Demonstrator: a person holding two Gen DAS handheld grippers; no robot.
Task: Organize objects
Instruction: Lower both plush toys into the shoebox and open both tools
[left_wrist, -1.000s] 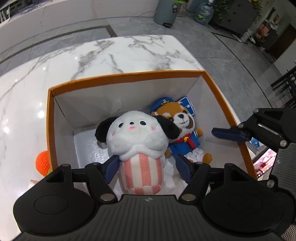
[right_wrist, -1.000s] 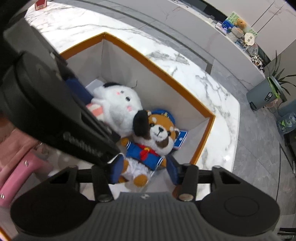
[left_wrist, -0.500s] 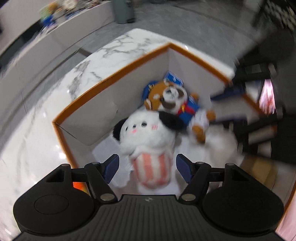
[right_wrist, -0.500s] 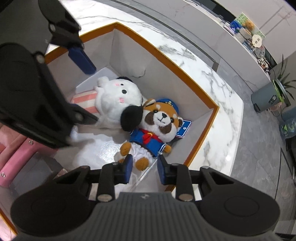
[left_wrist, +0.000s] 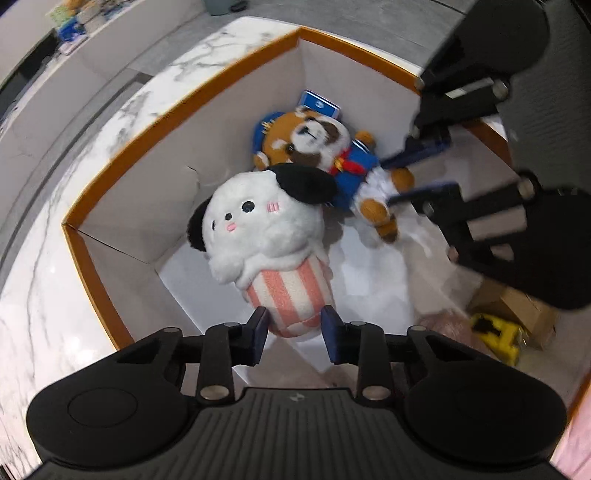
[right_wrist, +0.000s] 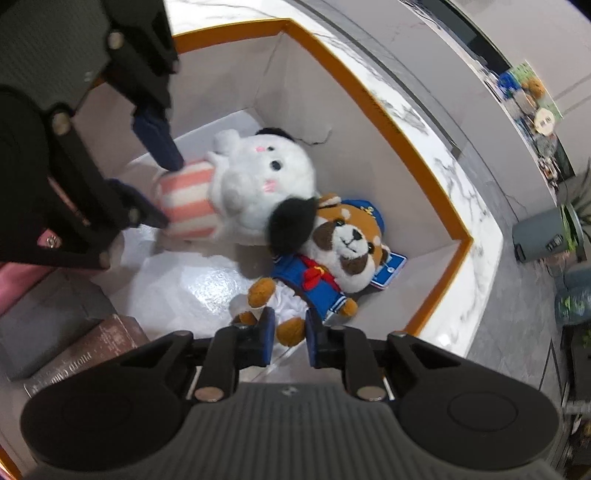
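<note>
A white plush dog (left_wrist: 258, 236) with black ears and a pink-striped base lies in an orange-rimmed box (left_wrist: 155, 122). Beside it lies a red panda plush (left_wrist: 325, 147) in a blue sailor suit. My left gripper (left_wrist: 293, 332) is shut on the striped base of the white plush. My right gripper (right_wrist: 290, 332) is shut on the foot of the red panda plush (right_wrist: 332, 251). The white plush shows in the right wrist view (right_wrist: 255, 181) with the left gripper's fingers (right_wrist: 155, 140) on its base.
A blue card (left_wrist: 319, 105) lies under the panda's head in the box corner. A brown book (right_wrist: 85, 354) and pink items (right_wrist: 22, 280) lie at the box's near end. A yellow object (left_wrist: 498, 332) and cardboard piece sit there too. White marble tabletop (left_wrist: 37, 277) surrounds the box.
Both grippers have closed, the left on the white plush's striped base and the right on the panda's foot. The left view has swung round the box.
</note>
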